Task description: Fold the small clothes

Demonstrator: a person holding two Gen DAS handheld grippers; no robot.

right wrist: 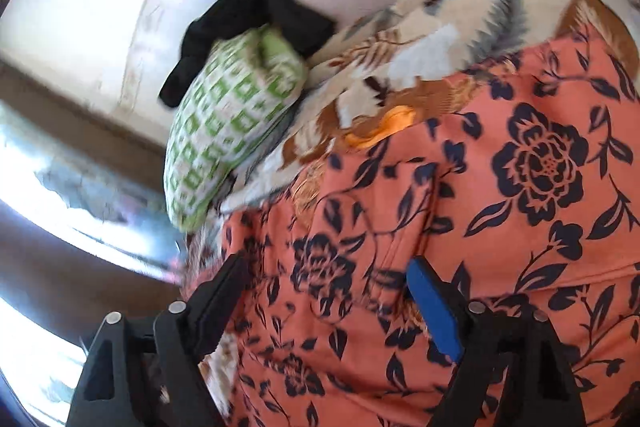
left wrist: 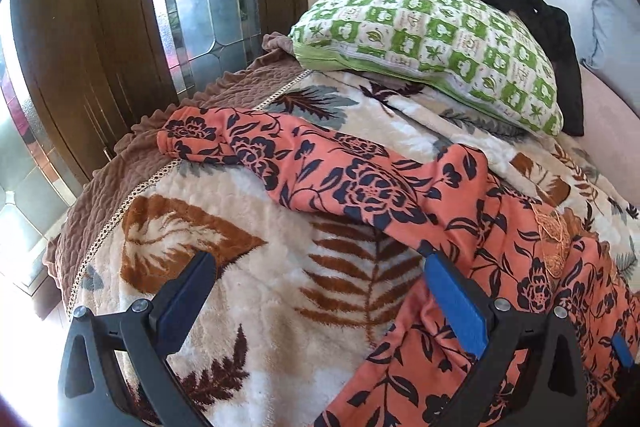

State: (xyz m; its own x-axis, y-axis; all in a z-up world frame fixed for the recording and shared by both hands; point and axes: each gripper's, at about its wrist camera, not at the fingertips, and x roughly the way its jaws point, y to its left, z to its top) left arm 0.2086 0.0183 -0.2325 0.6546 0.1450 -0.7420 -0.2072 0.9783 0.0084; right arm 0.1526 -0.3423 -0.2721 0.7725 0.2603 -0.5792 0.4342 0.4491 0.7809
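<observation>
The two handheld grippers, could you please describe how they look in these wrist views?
Both the left gripper and the right gripper have matte black angular plastic frames with triangular cut-outs and silver pivot bolts. Each has two flat fingers faced with blue pads. No cables or sleeves show.

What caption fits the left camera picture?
Open left gripper hovers by an orange flowered garment spread on a leaf-print blanket.

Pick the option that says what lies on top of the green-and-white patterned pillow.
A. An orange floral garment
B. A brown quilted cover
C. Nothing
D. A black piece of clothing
D: a black piece of clothing is draped over the far end of the green-and-white pillow, while the orange floral garment lies spread on the blanket nearer the cameras.
</observation>
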